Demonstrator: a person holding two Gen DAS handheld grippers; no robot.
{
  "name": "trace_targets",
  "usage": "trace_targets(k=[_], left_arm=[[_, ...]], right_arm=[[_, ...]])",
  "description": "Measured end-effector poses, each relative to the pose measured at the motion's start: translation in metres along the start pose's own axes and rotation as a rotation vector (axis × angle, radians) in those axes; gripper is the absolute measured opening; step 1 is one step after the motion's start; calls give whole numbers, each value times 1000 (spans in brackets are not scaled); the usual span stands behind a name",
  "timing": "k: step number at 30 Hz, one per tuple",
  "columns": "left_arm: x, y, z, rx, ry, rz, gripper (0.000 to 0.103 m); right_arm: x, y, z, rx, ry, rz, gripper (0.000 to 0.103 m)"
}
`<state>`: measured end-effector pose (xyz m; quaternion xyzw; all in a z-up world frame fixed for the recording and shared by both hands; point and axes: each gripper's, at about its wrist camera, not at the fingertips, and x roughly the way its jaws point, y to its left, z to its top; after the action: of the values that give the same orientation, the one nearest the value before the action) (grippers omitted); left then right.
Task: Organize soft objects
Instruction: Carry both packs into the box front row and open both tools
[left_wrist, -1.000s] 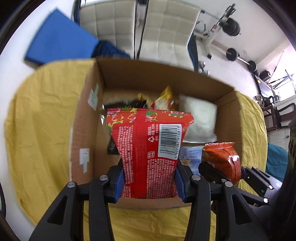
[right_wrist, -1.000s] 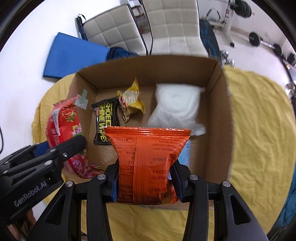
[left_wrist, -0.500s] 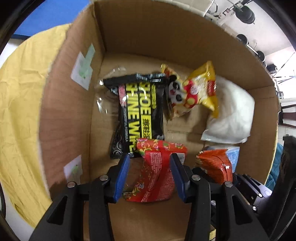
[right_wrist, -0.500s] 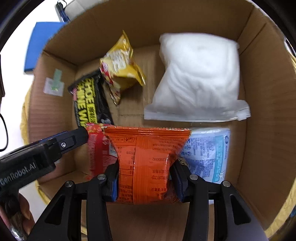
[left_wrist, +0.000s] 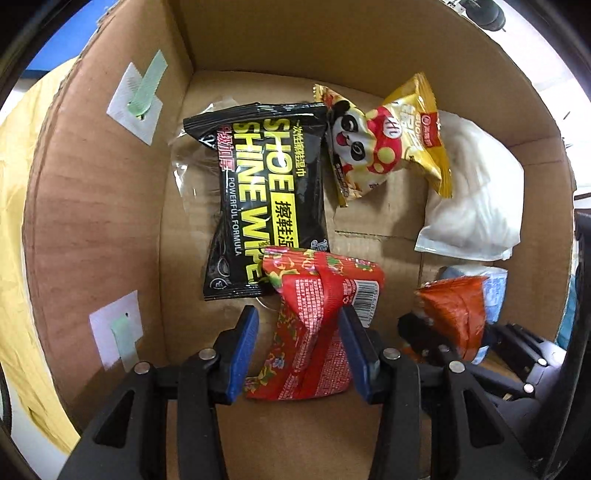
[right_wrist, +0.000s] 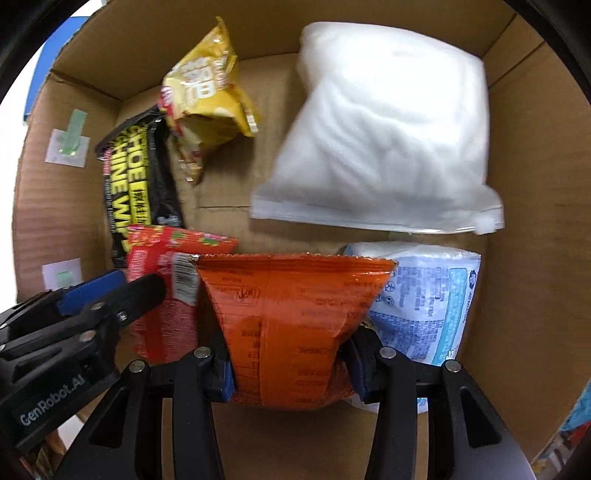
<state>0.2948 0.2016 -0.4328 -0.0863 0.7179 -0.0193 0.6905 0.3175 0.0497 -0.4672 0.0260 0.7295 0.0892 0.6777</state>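
Both grippers are down inside a cardboard box (left_wrist: 92, 206). My left gripper (left_wrist: 299, 332) has its jaws parted around a crumpled red snack packet (left_wrist: 317, 321); the left pad stands clear of it, the right pad touches it. The packet rests on the box floor, partly over a black shoe-wipe pack (left_wrist: 258, 199). My right gripper (right_wrist: 291, 365) is shut on an orange snack bag (right_wrist: 291, 310), held low beside the red packet (right_wrist: 162, 295) and in front of a light-blue tissue pack (right_wrist: 424, 302).
On the box floor lie a yellow panda snack bag (left_wrist: 384, 140) and a white padded bag (right_wrist: 388, 136). The box wall (right_wrist: 535, 206) rises on the right. A yellow cloth (left_wrist: 14, 184) lies outside the box on the left.
Both grippers went down into the box with their packets. My left gripper's jaws have opened wider and the red packet has slumped onto the floor. The right gripper still squeezes the orange bag.
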Motion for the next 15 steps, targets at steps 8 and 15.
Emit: trace_targets(k=[8,15], left_arm=[[-3,-29,-6,29,-22,21,43],[-24,-50,-17,39,-65,58,49]], right_arm=[[7,-11,-5,-11,3,-34,71],[-17,-11,-13,-43,-60,-74,78]])
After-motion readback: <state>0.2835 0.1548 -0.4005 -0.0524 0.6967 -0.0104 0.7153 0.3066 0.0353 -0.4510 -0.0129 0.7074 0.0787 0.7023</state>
